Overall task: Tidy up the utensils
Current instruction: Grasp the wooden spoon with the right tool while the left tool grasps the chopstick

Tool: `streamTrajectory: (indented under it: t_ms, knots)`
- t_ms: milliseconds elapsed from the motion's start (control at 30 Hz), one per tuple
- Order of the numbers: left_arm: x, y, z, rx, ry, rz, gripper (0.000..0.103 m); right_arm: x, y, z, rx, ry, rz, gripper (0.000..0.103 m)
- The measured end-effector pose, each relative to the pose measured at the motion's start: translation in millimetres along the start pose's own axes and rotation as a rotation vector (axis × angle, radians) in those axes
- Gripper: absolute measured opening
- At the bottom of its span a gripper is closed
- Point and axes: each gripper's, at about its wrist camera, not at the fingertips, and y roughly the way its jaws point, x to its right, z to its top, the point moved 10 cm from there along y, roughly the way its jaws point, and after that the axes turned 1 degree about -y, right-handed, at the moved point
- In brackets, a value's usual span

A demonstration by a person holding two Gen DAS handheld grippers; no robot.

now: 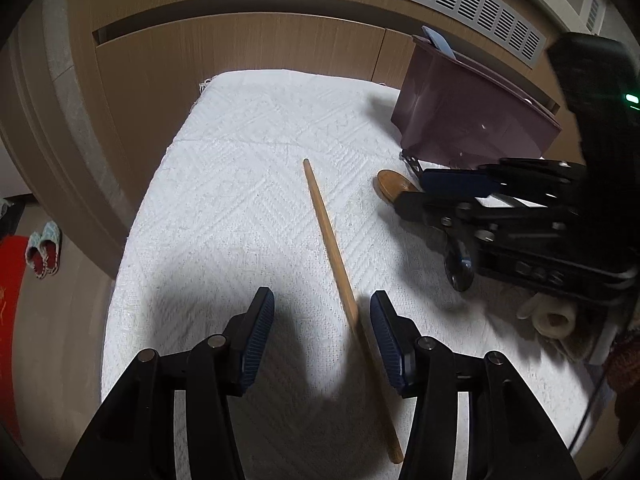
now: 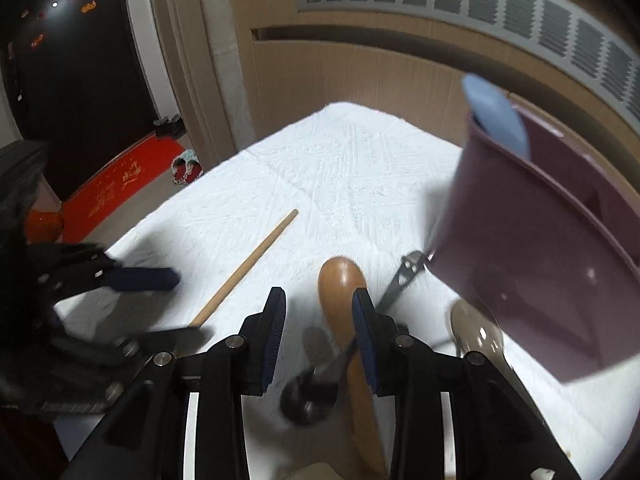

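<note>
On the white cloth point(image 1: 224, 184): a wooden stick point(image 1: 340, 264) lies flat, running diagonally away from the left camera.
Left gripper point(image 1: 322, 330): low over the cloth, level, jaws wide apart, holding nothing; the stick passes between the pads, just beside the right pad point(image 1: 386, 344), though contact cannot be judged.
Right gripper point(image 2: 320, 344): reaching in from the right, angled down, jaws open and empty; a wooden spoon point(image 2: 344, 300) lies under the gap with its bowl pointing away.
Bin point(image 2: 532, 248): a purple container, standing at the far right of the cloth, with a light blue utensil point(image 2: 498, 118) upright inside it.
Only in the right view: a dark ladle point(image 2: 308, 396) beneath the fingers, a black-handled utensil point(image 2: 400, 278) reaching to the bin's base, and a glossy brown spoon point(image 2: 476, 330) just beside the bin.
Only in the left view: the stick's full length, near end included.
Floor: red mat point(image 2: 116, 196) and slippers point(image 2: 186, 166) past the table edge.
</note>
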Motion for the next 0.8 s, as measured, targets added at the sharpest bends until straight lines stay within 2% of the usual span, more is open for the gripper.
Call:
streamTrajectory:
  t_ms: [233, 367, 533, 667, 767, 800]
  knots:
    - [-1, -1, 1, -0.008, -0.02, -0.023, 0.054, 20, -6, -17, -0.044, 0.014, -0.024, 0.032]
    - [-3, -1, 2, -0.005, -0.055, -0.05, 0.055, 38, -19, -22, -0.025, 0.072, -0.033, 0.034]
    - [-3, -1, 3, -0.003, -0.069, -0.063, 0.055, 22, -26, -16, 0.018, -0.009, 0.006, 0.034]
    - [-2, -1, 3, -0.001, -0.064, -0.062, 0.055, 7, -8, -4, 0.011, -0.096, -0.016, 0.032]
    - [-3, -2, 4, 0.005, -0.065, -0.072, 0.055, 12, 7, -4, -0.033, -0.093, -0.025, 0.034]
    - [-3, -2, 4, 0.005, -0.066, -0.072, 0.055, 11, 8, -1, -0.023, -0.084, -0.012, 0.036]
